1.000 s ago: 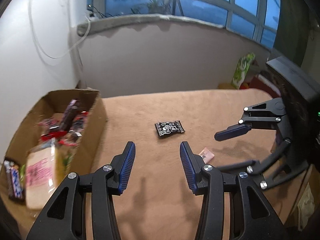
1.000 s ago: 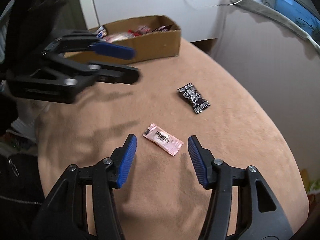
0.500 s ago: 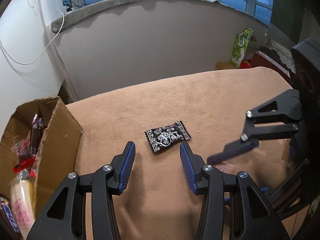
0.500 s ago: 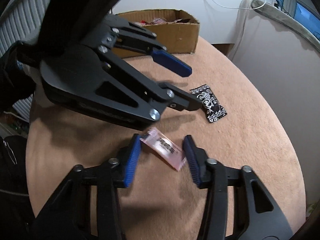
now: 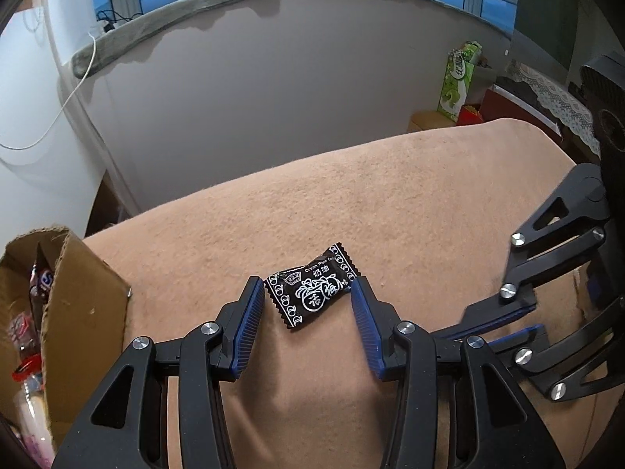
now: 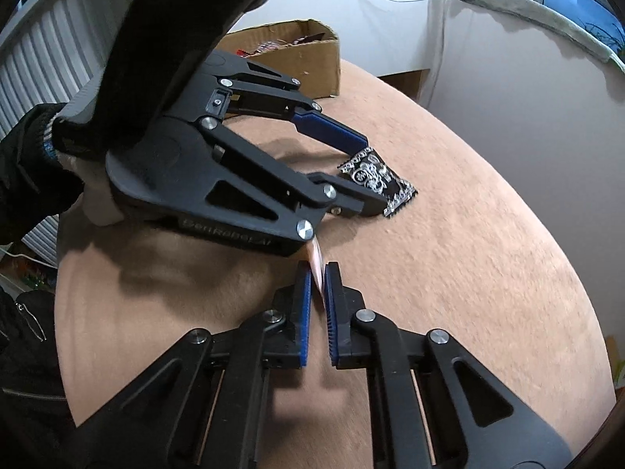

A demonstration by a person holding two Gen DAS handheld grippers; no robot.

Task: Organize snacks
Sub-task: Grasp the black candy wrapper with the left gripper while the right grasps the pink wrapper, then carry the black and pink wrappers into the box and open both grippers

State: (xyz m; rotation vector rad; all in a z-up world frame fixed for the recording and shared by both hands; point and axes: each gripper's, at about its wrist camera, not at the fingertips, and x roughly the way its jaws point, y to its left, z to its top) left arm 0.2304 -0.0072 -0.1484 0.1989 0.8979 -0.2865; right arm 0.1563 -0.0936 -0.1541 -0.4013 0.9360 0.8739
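Note:
A black candy packet with white print lies on the tan table cloth. My left gripper is open, its blue pads on either side of the packet's near end. The packet also shows in the right wrist view, between the left gripper's fingers. My right gripper is shut on a pink candy packet, held edge-on between its pads. The right gripper shows in the left wrist view at the right, pads together.
An open cardboard box holding several snacks stands at the left table edge; it also shows in the right wrist view at the back. A green bag stands beyond the table. A radiator is at the left.
My left gripper moved forward until its pads came beside the black packet. My right gripper closed on the pink packet, which was lying flat between its open pads.

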